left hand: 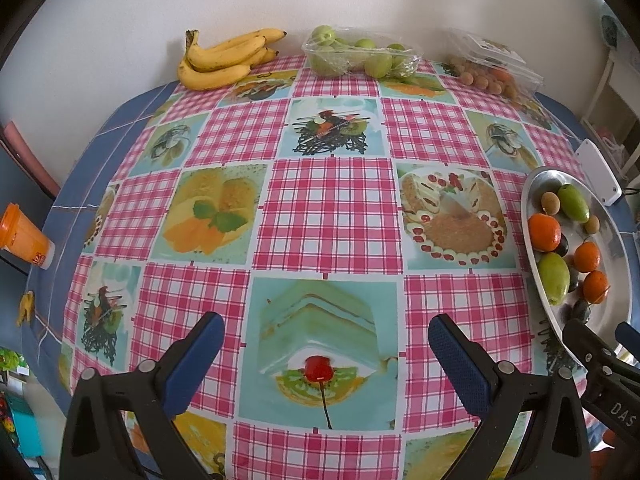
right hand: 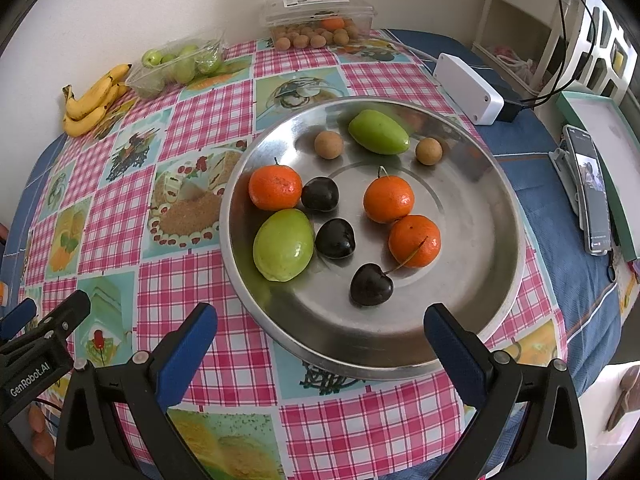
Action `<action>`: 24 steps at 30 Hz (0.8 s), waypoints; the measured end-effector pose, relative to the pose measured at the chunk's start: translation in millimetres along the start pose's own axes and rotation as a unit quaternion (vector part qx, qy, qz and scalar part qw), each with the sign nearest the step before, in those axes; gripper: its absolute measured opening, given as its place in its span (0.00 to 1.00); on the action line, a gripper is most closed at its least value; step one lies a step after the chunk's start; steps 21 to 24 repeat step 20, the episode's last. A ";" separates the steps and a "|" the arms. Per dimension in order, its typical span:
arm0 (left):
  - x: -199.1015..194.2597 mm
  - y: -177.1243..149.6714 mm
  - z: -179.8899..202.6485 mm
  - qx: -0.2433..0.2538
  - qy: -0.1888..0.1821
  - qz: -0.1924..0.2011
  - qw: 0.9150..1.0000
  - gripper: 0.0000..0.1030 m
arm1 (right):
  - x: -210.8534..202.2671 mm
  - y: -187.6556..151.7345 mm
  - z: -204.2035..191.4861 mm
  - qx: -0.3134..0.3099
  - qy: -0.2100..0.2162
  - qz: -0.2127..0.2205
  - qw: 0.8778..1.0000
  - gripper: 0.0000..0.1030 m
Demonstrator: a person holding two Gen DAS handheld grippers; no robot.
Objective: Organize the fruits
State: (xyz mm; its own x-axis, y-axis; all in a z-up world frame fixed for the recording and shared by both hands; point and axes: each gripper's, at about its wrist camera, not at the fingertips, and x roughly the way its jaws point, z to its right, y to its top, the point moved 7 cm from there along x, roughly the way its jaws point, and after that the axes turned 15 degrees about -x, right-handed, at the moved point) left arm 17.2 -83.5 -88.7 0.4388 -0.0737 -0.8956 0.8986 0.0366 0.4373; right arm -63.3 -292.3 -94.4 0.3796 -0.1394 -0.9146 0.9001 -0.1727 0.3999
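Note:
A round metal tray (right hand: 476, 288) on the checked tablecloth holds mixed fruit: three oranges (right hand: 275, 187), two green fruits (right hand: 283, 245), three dark cherries (right hand: 371, 285) and two small brown longans (right hand: 328, 144). My right gripper (right hand: 320, 334) stands open just before the tray's near rim, with nothing between its fingers. In the left wrist view the same tray (left hand: 538, 188) lies at the right edge. My left gripper (left hand: 326, 350) hangs open over bare tablecloth, left of the tray. The right gripper's fingers (left hand: 588, 344) show at the lower right there.
Along the far wall lie a bunch of bananas (left hand: 224, 58), a clear punnet of green fruits (left hand: 356, 54) and a clear box of longans (left hand: 492, 66). A white box (right hand: 468, 88) and a phone (right hand: 590, 188) lie right of the tray. An orange cup (left hand: 22, 236) stands at the left.

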 end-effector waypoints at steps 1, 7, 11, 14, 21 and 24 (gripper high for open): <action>0.2 0.1 -0.3 0.000 0.000 0.000 1.000 1.00 | 0.1 0.1 0.1 -0.001 0.000 0.000 1.000 1.00; 1.3 0.7 -2.4 -0.003 0.000 0.000 1.000 1.00 | 0.0 0.1 0.3 -0.001 0.000 0.000 1.000 1.00; 0.8 0.7 -2.0 -0.003 0.003 0.002 1.000 1.00 | 0.3 0.0 0.1 -0.002 0.000 0.000 1.000 1.00; -1.3 1.0 -0.6 0.006 0.006 0.009 1.000 0.99 | 1.3 0.3 -0.7 -0.003 0.000 -0.002 1.000 1.00; -2.5 1.8 0.4 0.007 0.004 0.012 1.000 0.99 | 1.3 0.3 -1.0 -0.004 0.000 -0.003 1.000 1.00; -2.5 1.8 0.4 0.007 0.004 0.012 1.000 0.99 | 1.3 0.3 -1.0 -0.004 0.000 -0.003 1.000 1.00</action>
